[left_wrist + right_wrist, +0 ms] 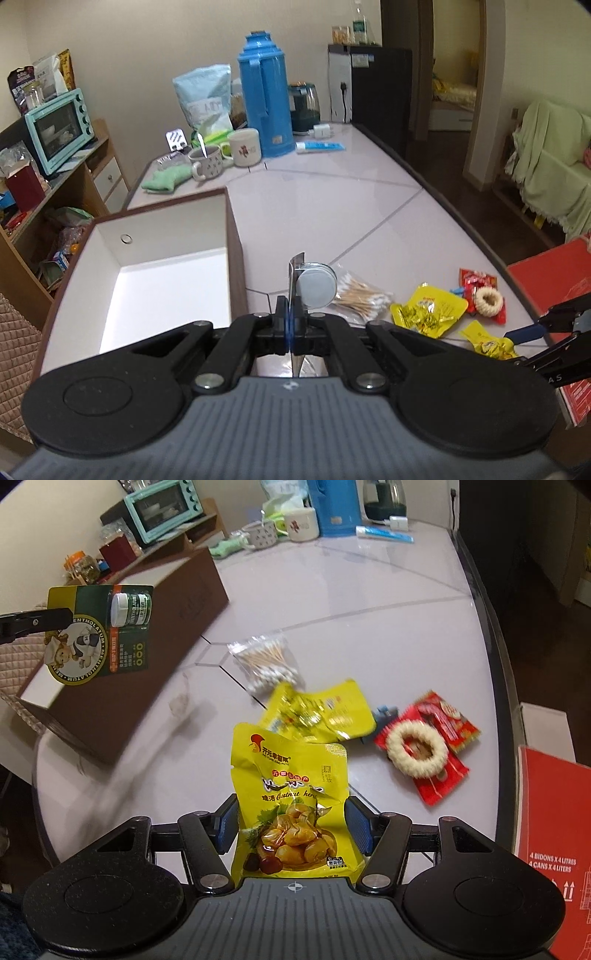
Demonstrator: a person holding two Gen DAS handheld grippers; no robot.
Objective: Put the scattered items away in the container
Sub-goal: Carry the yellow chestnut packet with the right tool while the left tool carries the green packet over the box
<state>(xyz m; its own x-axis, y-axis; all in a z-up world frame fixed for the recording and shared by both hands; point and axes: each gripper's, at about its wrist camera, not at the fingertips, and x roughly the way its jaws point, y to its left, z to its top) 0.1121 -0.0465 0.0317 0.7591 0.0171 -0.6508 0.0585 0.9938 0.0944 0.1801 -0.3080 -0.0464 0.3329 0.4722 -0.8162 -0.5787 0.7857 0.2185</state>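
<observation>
Left hand-held gripper (290, 325) pinches the ointment card (295, 295) edge-on beside the box (232, 236). Right hand-held gripper (291, 825) spread around a yellow chestnut packet (291, 805) over the tabletop (369, 609).

Plain cream walls (147, 44) enclose the room. A wooden shelf unit (92, 173) on the left carries a mint-green toaster oven (59, 129). Dark brown floor (461, 177) leads to an arched doorway (458, 62); a pale green draped sofa (550, 158) sits right.
</observation>
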